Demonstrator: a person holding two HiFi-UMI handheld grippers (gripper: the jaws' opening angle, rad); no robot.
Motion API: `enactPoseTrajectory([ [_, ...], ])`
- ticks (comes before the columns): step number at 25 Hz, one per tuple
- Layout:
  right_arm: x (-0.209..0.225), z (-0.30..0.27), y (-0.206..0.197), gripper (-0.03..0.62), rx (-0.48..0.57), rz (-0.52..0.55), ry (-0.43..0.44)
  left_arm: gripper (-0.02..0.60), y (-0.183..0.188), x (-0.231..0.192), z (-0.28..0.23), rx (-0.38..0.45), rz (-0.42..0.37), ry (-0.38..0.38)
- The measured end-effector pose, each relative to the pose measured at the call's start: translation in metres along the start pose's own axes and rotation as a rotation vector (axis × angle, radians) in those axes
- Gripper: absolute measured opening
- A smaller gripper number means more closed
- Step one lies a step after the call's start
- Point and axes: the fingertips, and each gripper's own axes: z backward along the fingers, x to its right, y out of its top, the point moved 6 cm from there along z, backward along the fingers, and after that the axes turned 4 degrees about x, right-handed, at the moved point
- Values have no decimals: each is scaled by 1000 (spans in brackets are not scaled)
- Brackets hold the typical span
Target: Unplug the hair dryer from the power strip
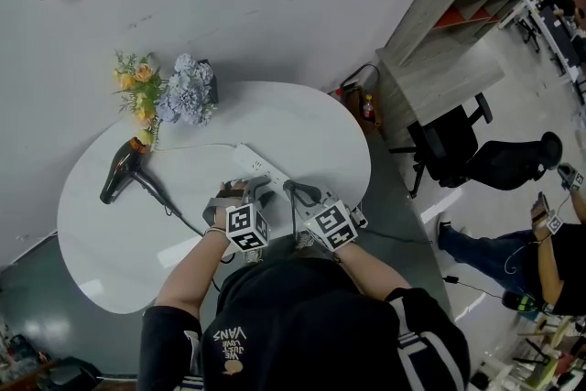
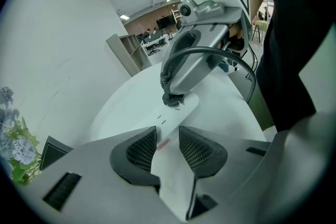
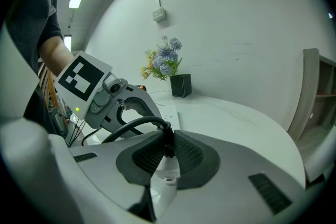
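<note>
A black hair dryer [image 1: 120,171] lies at the left of the white oval table [image 1: 110,261]. Its black cord [image 1: 176,211] runs toward the grippers. The white power strip [image 1: 250,162] lies near the table's front edge. My left gripper [image 2: 168,147] straddles the power strip [image 2: 167,122], its pads [image 2: 140,149] closed against the strip's sides. My right gripper [image 3: 167,152] is shut on the black plug [image 3: 168,143], which sits in the strip's far end. In the left gripper view that plug [image 2: 172,99] stands on the strip under the right gripper [image 2: 195,60].
A black vase of flowers [image 1: 174,92] stands at the table's back left. A grey shelf unit [image 1: 449,50] and a black office chair [image 1: 458,146] stand on the floor to the right. A seated person [image 1: 540,243] is at the far right.
</note>
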Motion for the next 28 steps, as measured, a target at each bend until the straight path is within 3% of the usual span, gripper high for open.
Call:
enactPoseTrajectory([
  [5, 1, 5, 13, 72, 54, -9, -5, 138, -1, -1, 0, 4, -9, -4],
  [13, 0, 9, 16, 72, 53, -26, -17, 139, -1, 0, 1, 1, -7, 0],
  [28, -9, 28, 24, 72, 80, -33, -91, 140, -4, -1, 8, 53, 77, 10],
])
